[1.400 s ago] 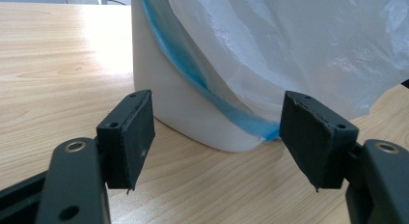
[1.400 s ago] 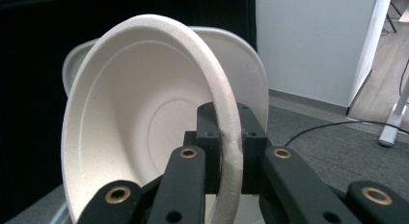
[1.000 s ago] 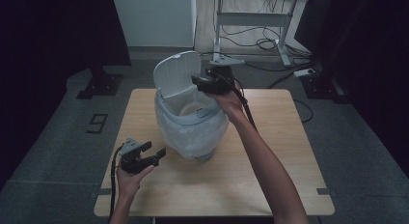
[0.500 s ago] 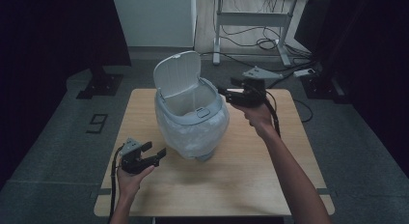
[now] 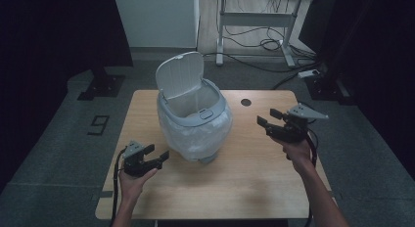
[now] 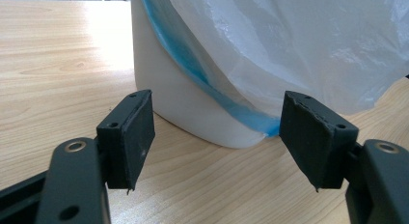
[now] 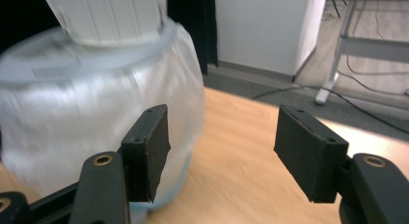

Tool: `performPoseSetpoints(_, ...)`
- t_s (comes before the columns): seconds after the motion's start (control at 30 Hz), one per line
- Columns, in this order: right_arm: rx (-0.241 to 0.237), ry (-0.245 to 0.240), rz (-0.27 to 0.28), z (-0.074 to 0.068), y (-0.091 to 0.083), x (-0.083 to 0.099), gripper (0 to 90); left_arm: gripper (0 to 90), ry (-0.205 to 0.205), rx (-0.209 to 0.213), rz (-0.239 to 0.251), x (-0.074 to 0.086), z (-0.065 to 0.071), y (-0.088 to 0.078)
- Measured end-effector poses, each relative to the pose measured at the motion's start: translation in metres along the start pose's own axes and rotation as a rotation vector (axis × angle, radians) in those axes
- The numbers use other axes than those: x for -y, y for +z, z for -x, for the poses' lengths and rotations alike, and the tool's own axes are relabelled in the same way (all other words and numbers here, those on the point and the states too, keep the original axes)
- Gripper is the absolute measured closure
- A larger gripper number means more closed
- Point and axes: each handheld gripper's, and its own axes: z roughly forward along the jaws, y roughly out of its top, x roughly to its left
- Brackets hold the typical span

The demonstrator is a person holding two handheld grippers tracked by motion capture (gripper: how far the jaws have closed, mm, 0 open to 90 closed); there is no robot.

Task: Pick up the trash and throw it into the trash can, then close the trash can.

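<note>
A: Status?

B: One white bin (image 5: 193, 122) mid-desk (image 5: 254, 188), lid (image 5: 180, 75) flipped up and standing open at the back. One clear liner bag (image 5: 215, 134) is draped over the rim and hangs down the outside. A blue edge of it (image 6: 212, 86) shows low on the bin wall in the left claw view.

A: Claws?

B: Two. Left claw (image 5: 157, 157) sits on the desk at the front left, just beside the bin base, jaws apart, nothing between them. Right claw (image 5: 268, 118) is off to the bin's right, well apart from it, above the desk, jaws also apart and empty. Right claw view is blurred, so that hand looks to be in motion.

A: Step?

B: My read: bag is seated in the bin, lid not yet down. Looks like the gap between seating the liner and tidying or closing.

A: Next move?

B: Probably one claw reaches the lid's top edge and tips it forward, or the left pinches the loose skirt at the base. Film is thin and slippery, so a shallow, firm pinch is needed. Bin is light; brace it so it won't slide.

A: Anything else on the desk?

B: One round cable hole (image 5: 245, 102) near the back edge.
</note>
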Motion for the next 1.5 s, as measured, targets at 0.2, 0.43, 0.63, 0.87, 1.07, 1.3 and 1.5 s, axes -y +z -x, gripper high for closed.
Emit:
performPoseSetpoints(0.2,0.038,0.061,-0.041,0.015,-0.008,0.046,36.6,28.4,-0.020,0.009,-0.022,0.000,-0.001,0.001)
performPoseSetpoints(0.43,0.065,0.124,-0.053,0.028,-0.015,0.089,37.4,28.7,-0.036,0.041,-0.040,-0.001,0.000,0.002)
performPoseSetpoints(0.63,0.082,0.137,-0.067,0.031,-0.018,0.110,37.4,25.9,-0.027,0.027,-0.022,-0.003,0.002,0.001)
performPoseSetpoints(0.87,0.078,0.123,-0.086,0.032,-0.016,0.116,37.4,24.1,-0.014,0.016,-0.001,-0.009,0.003,-0.002)
performPoseSetpoints(1.07,0.078,0.155,-0.102,0.033,-0.016,0.124,37.3,23.9,-0.006,0.018,0.027,-0.018,0.003,-0.012)
performPoseSetpoints(1.3,0.079,0.164,-0.139,0.034,-0.018,0.136,37.4,23.5,-0.031,0.032,0.110,-0.038,0.001,-0.029)
performPoseSetpoints(1.5,0.085,0.177,-0.141,0.039,-0.020,0.137,37.6,22.8,-0.024,0.035,0.126,-0.056,0.003,-0.032)
